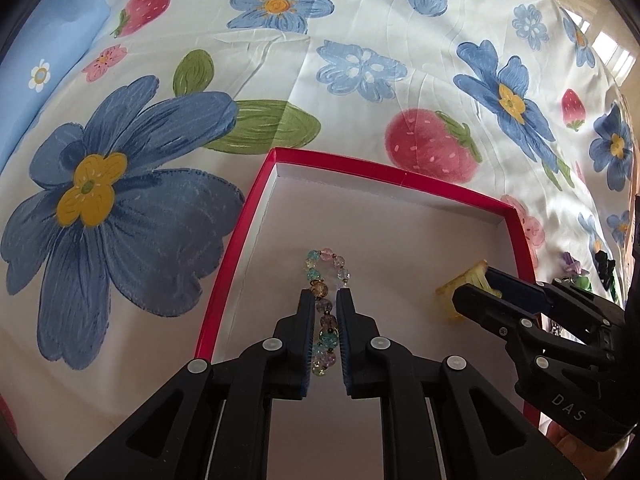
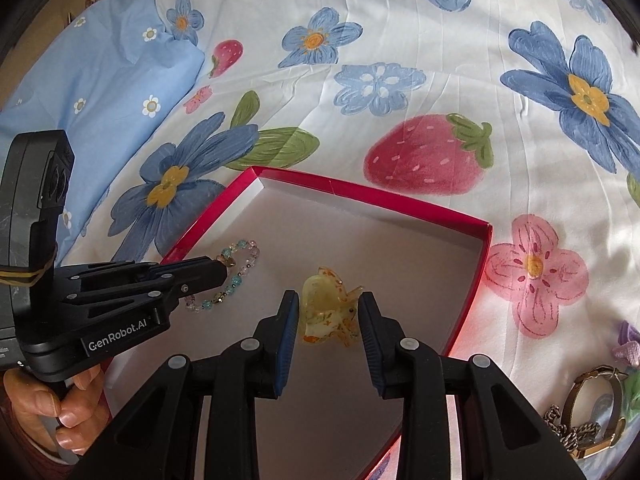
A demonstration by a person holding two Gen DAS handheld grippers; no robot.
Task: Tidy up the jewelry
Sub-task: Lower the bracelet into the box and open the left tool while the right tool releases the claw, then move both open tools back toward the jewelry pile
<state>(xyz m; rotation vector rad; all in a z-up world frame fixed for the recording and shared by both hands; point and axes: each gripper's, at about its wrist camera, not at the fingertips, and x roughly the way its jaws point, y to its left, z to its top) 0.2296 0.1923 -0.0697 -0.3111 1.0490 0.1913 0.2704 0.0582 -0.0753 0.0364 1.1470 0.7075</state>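
Left wrist view: left gripper [image 1: 325, 300] is pointing steeply down into the red box [image 1: 384, 174], which is sitting on the flowered bedspread [image 1: 360, 32]. The bead bracelet [image 1: 326, 276] is lying on the box floor, squashed into a long loop. Its long axis is running straight along the fingers [image 1: 306, 336], not across them. The near half of the loop is sitting between the fingers, the far half is sticking out past the tips. The fingers are standing narrow, with a thin gap showing on the right side of the beads, so I'm reading it as let go or very nearly, not clamped. The right gripper [image 1: 476, 286] is coming in from the right edge, fingers on either side of the yellow hair claw [image 1: 458, 294], well apart from the bracelet.

Right wrist view: right gripper [image 2: 329, 300] is also angling down into the box. The claw [image 2: 326, 312] is resting on the box floor right between the fingertips, middle of the box. The right finger is touching or just about touching the claw's prong; a sliver of gap is showing on the left. So: partly open, straddling it; whether it's actually pinching, can't tell. Left gripper [image 2: 224, 266] is reaching in from the left, tips over the bracelet [image 2: 236, 276] near the box's left wall. A hand [image 2: 60, 408] is gripping its handle.

More pieces are waiting outside the box at lower right: a gold watch [image 2: 596, 392], a chain [image 2: 568, 428] and a purple flower piece [image 2: 628, 346]. Right gripper is the nearer one for those.
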